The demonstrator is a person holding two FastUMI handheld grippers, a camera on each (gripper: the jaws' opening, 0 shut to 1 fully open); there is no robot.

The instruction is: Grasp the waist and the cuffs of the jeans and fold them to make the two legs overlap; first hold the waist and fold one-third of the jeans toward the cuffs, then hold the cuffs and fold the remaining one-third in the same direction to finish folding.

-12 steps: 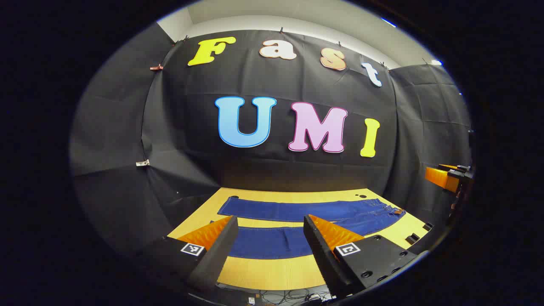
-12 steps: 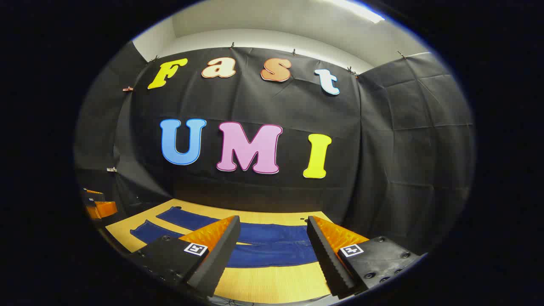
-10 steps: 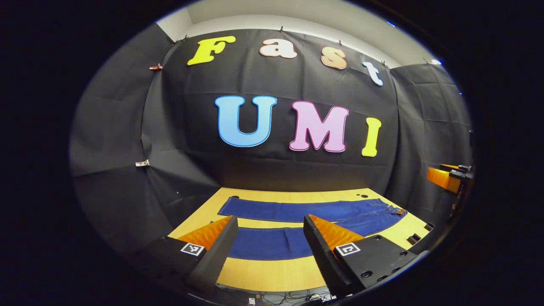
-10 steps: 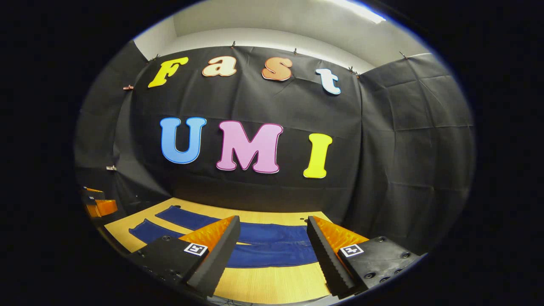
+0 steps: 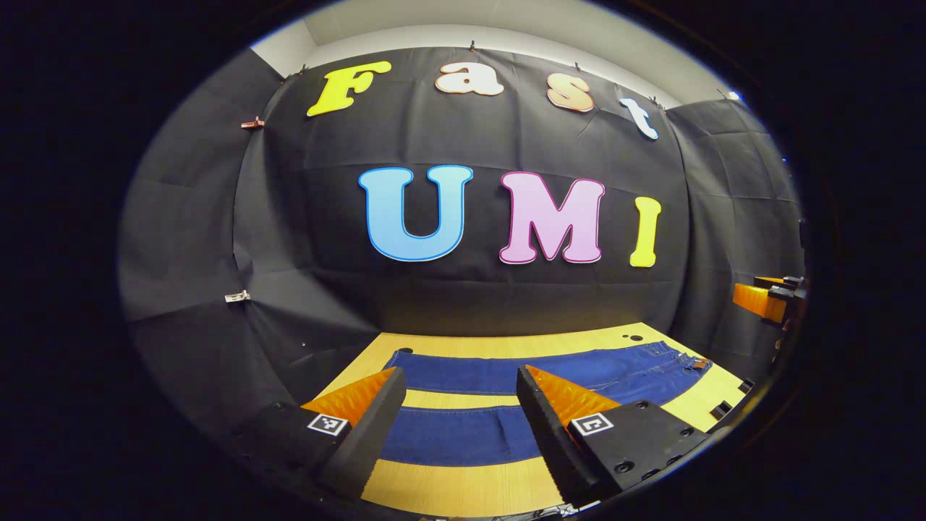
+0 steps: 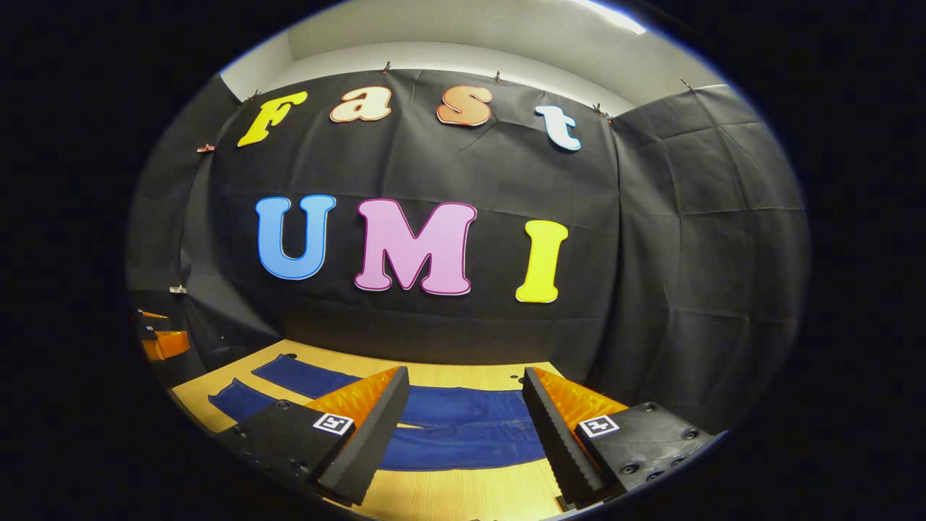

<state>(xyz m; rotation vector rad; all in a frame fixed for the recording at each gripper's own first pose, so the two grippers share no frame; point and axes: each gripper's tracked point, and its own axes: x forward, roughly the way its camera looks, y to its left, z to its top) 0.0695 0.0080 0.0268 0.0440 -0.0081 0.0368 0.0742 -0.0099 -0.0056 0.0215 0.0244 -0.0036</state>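
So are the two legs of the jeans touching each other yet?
Apart. The left gripper view shows a strip of bare table between the far leg and near leg.

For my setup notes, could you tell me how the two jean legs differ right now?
In the left gripper view, the far leg lies nearer the wall; the near leg runs between the open left gripper fingers. A table strip separates them. Both lie flat, unfolded, joining at the waist.
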